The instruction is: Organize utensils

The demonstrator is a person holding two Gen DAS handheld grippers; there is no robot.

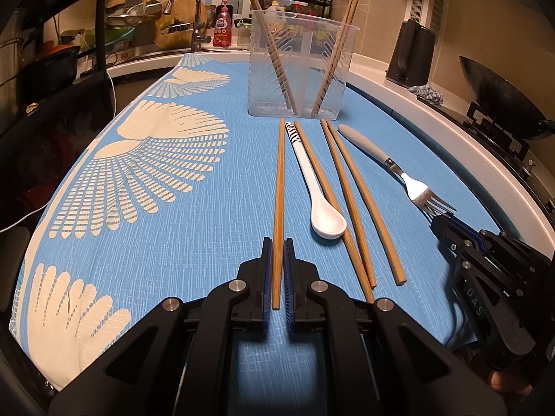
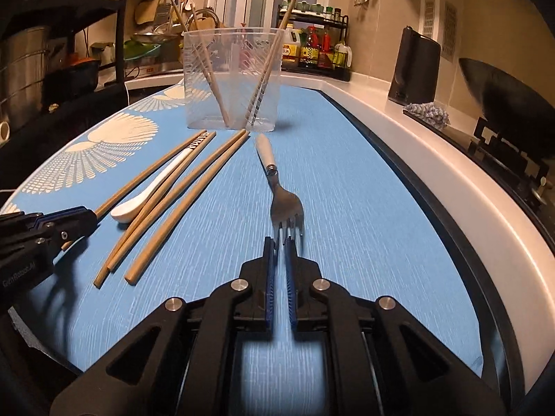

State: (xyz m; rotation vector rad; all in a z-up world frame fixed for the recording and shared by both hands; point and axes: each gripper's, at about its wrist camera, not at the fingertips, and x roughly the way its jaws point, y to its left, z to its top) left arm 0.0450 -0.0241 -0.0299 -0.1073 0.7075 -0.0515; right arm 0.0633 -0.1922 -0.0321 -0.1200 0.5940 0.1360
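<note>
A clear plastic utensil holder (image 1: pixel 300 66) (image 2: pixel 231 79) stands at the far end of the blue cloth with a few chopsticks leaning in it. My left gripper (image 1: pixel 278 246) is shut on the near end of a wooden chopstick (image 1: pixel 279 187) that lies flat on the cloth. Right of it lie a white spoon (image 1: pixel 317 190) (image 2: pixel 152 190), three more chopsticks (image 1: pixel 350 201) (image 2: pixel 173 208), and a fork (image 1: pixel 409 176) (image 2: pixel 282 194) with a pale handle. My right gripper (image 2: pixel 281 242) is shut on the fork's tines, low on the cloth.
The blue patterned cloth (image 1: pixel 173 208) covers a counter with a white rim (image 2: pixel 451 180). A black kettle (image 1: pixel 412 53), a crumpled rag (image 2: pixel 428 111) and a wok (image 2: pixel 506 86) on the stove stand at the right. A sink tap (image 1: pixel 187 10) and spice rack (image 2: pixel 315 45) are behind.
</note>
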